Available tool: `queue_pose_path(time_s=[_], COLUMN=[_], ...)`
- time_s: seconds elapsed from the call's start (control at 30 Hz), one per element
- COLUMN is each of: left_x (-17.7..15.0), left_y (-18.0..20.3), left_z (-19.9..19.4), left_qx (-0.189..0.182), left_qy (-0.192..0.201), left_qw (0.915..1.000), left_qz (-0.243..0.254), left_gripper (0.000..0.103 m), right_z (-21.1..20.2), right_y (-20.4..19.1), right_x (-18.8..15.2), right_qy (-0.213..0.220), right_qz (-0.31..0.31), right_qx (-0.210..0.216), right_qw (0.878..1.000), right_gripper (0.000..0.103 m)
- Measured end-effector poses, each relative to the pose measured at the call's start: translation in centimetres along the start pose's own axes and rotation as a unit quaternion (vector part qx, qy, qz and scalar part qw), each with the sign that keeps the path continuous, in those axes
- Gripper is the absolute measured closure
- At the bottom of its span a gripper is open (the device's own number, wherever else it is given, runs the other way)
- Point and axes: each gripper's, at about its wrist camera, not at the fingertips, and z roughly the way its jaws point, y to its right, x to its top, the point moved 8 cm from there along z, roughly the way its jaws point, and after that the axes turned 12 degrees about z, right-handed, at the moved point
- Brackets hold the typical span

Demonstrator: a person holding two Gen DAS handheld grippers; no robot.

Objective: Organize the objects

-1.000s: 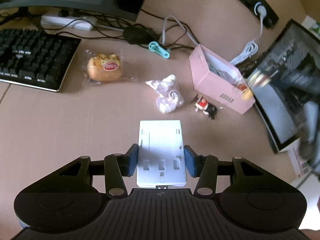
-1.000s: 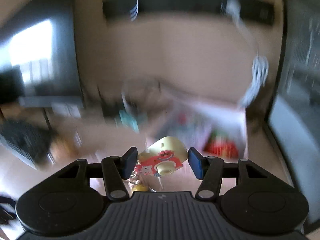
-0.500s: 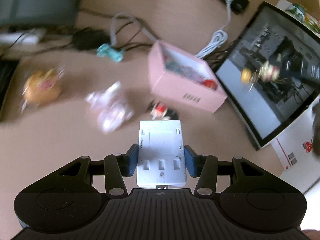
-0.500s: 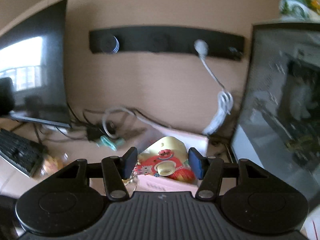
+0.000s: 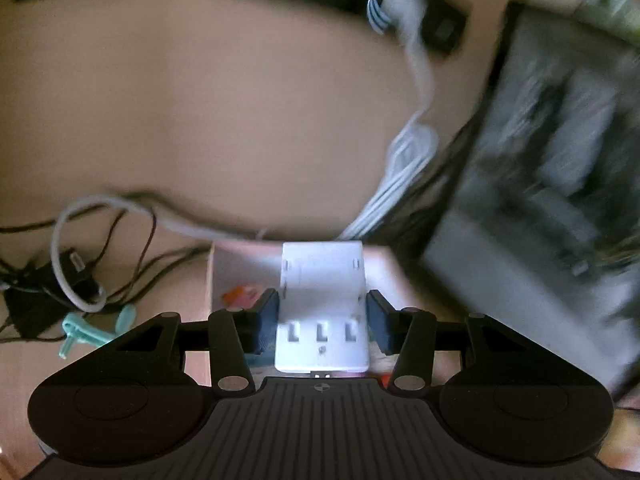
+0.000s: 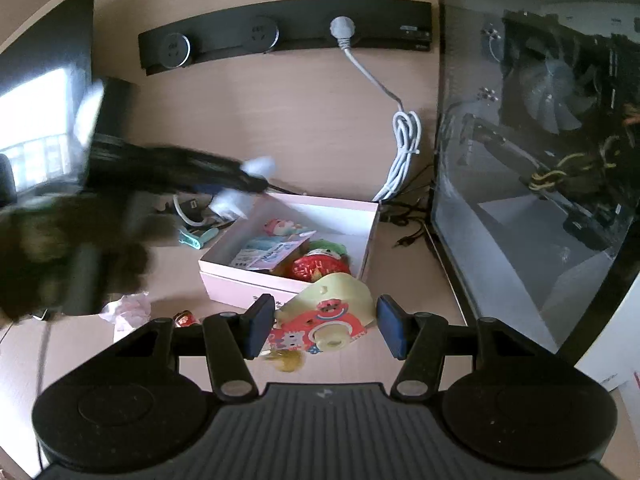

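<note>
Left wrist view: the left gripper [image 5: 322, 322] is clamped about half open on a white plastic battery holder [image 5: 322, 308] – probably a charger, though blur makes this uncertain. A second ago it hung over bare desk short of the pink box [image 5: 224, 268]; now it is above the box's open top, so release looks near.

Right wrist view: the right gripper [image 6: 322, 330] grips a yellow-and-red toy [image 6: 326, 312], jaws about half open. It has come closer to the pink box [image 6: 248, 286], which already holds several toys – the toy hovers just before its front wall, not yet over the opening
</note>
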Motion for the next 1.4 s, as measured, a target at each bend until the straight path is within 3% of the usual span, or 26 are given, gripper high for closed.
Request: queue_pose_path(time_s=[0.1, 0.17, 0.3, 0.37, 0.57, 0.6, 0.67, 0.8, 0.93, 1.2, 1.4], left_x=[-1.8, -2.7, -3.0, -4.5, -11.3, -12.7, -14.8, -15.7, -12.7, -7.6, -6.6], left_y=[-0.2, -0.5, -1.2, -1.2, -1.4, -1.8, -3.1, -5.9, -8.3, -12.8, -15.6], left_z=[3.0, 2.9, -2.8, -6.1, -10.9, -11.6, -13.1, -14.7, -13.9, -6.9, -2.8], left_qx=[0.014, 0.015, 0.002, 0.003, 0.045, 0.056, 0.076, 0.102, 0.118, 0.142, 0.158], left_qy=[-0.049, -0.058, 0.003, 0.014, -0.033, -0.043, -0.055, -0.046, -0.025, -0.04, -0.033], left_qw=[0.9986, 0.9979, 0.9956, 0.9933, 0.9863, 0.984, 0.9799, 0.9729, 0.9733, 0.9813, 0.983], left_qz=[-0.011, -0.026, -0.094, -0.114, -0.155, -0.163, -0.176, -0.202, -0.195, -0.124, -0.087], left_gripper=[0.052, 0.052, 0.052, 0.052, 0.052, 0.052, 0.052, 0.052, 0.052, 0.052, 0.053], right_z=[0.6, 1.0, 2.2, 3.2, 9.0, 10.5, 12.8, 12.5, 11.5, 8.8, 6.8], right_y=[1.0, 1.7, 2.2, 1.7, -1.2, -1.5, -1.3, -1.6, -2.7, -5.5, -5.9], right_x=[0.3, 0.8, 2.7, 4.6, 13.1, 14.0, 14.6, 12.1, 7.0, -2.7, -5.9], right_qy=[-0.003, -0.006, -0.007, 0.0, 0.067, 0.06, 0.035, 0.009, -0.022, -0.08, -0.089], right_qz=[0.007, 0.011, 0.024, 0.024, 0.053, 0.059, 0.076, 0.082, 0.049, -0.048, -0.08], right_qx=[-0.002, -0.002, 0.015, 0.029, 0.045, 0.047, 0.038, 0.051, 0.043, 0.023, 0.008], right_qw=[1.0, 1.0, 1.0, 0.999, 0.995, 0.995, 0.996, 0.995, 0.998, 0.995, 0.993], right_gripper=[0.047, 0.047, 0.047, 0.047, 0.044, 0.037, 0.035, 0.026, 0.026, 0.026, 0.025])
